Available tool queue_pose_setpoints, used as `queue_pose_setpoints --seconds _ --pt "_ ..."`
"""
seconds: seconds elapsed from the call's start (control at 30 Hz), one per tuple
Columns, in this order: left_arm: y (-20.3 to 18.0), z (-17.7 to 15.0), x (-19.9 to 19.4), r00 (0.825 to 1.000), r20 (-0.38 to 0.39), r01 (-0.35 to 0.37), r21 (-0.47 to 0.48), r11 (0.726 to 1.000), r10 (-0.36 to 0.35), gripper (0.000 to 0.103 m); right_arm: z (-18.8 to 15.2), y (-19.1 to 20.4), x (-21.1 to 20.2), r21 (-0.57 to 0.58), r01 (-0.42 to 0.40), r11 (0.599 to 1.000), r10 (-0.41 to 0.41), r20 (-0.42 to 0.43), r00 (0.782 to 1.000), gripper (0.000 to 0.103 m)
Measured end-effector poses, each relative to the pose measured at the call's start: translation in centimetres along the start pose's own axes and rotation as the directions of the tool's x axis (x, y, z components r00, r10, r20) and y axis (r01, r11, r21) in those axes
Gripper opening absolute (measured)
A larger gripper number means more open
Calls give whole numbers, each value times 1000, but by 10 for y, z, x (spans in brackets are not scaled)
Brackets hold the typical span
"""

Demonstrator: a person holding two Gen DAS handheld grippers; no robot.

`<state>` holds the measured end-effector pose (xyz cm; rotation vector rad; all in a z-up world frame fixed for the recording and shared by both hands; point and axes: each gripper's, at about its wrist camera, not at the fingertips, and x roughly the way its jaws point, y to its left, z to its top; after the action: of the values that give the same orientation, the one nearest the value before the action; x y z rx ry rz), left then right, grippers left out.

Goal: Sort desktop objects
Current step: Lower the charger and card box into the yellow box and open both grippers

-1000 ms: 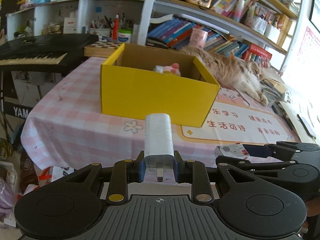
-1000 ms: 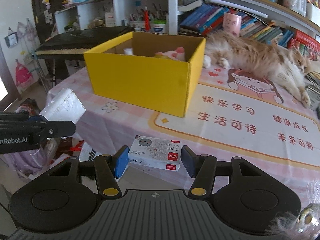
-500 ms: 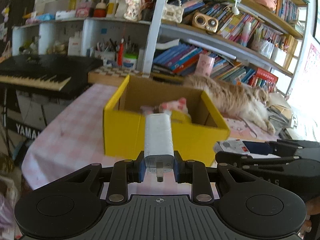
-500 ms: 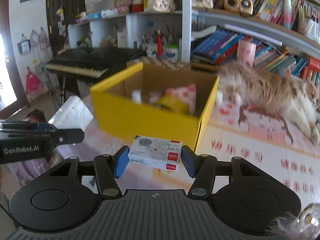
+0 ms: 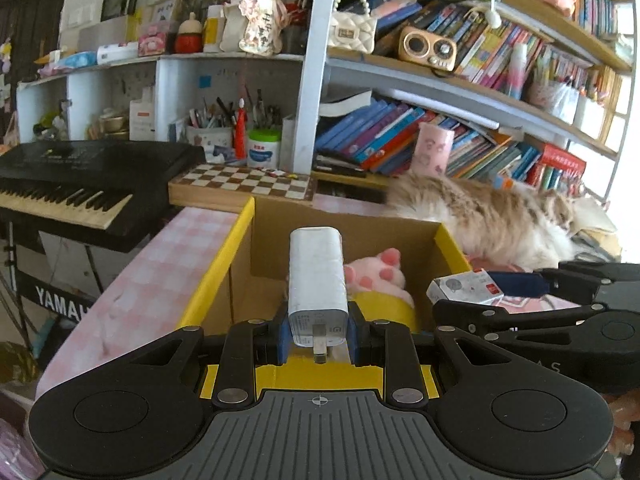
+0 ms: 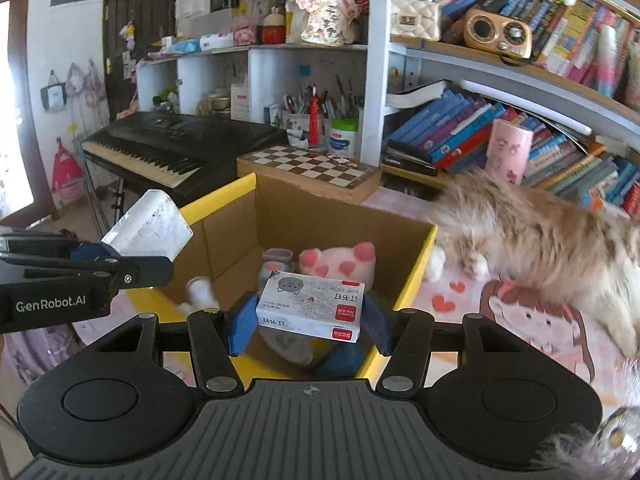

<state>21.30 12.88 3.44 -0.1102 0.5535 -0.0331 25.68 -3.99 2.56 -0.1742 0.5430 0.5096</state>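
My left gripper [image 5: 316, 340] is shut on a white charger plug [image 5: 316, 276], held over the near edge of the open yellow cardboard box [image 5: 216, 276]. My right gripper [image 6: 310, 326] is shut on a small white box of staples [image 6: 310, 304] with a red label, held over the yellow box [image 6: 416, 272]. The charger also shows in the right wrist view [image 6: 148, 230], at the left. The staple box also shows in the left wrist view [image 5: 464, 286]. Inside the box lie a pink plush toy [image 6: 340, 262], a small jar [image 6: 276, 258] and other small items.
A long-haired cat [image 6: 540, 232] lies on the table right of the box. The pink checked tablecloth [image 5: 156, 264] covers the table. A chessboard [image 6: 308, 168], a black keyboard [image 6: 176, 144] and full bookshelves [image 6: 460, 128] stand behind.
Both grippers have moved forward and up with their objects; they were in front of the yellow box and are now over its opening. The grips are unchanged.
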Motion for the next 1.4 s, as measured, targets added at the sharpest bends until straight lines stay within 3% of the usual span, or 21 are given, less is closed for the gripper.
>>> queue_pose_setpoints --seconds 0.27,0.6,0.93,1.07,1.2,1.4 --pt "-6 6 38 995 -85 -50 82 995 57 26 16 -14 47 -79 -33 996 31 -20 999 54" --pt "-20 13 59 991 -101 -72 149 986 88 25 29 -23 100 -191 -79 978 63 -90 994 54" --pt "-14 21 71 985 -118 -114 98 989 126 26 39 -15 125 -287 -175 942 128 -175 976 54" --pt "-12 21 70 981 -108 -150 95 984 160 39 40 -10 129 -309 -194 931 138 -193 972 54" --pt "-8 20 61 980 -71 -179 66 982 184 63 41 -10 130 -320 -204 925 144 -201 969 54" --pt "-6 19 39 977 -8 -212 28 977 212 73 44 -4 134 -355 -227 907 154 -222 963 54"
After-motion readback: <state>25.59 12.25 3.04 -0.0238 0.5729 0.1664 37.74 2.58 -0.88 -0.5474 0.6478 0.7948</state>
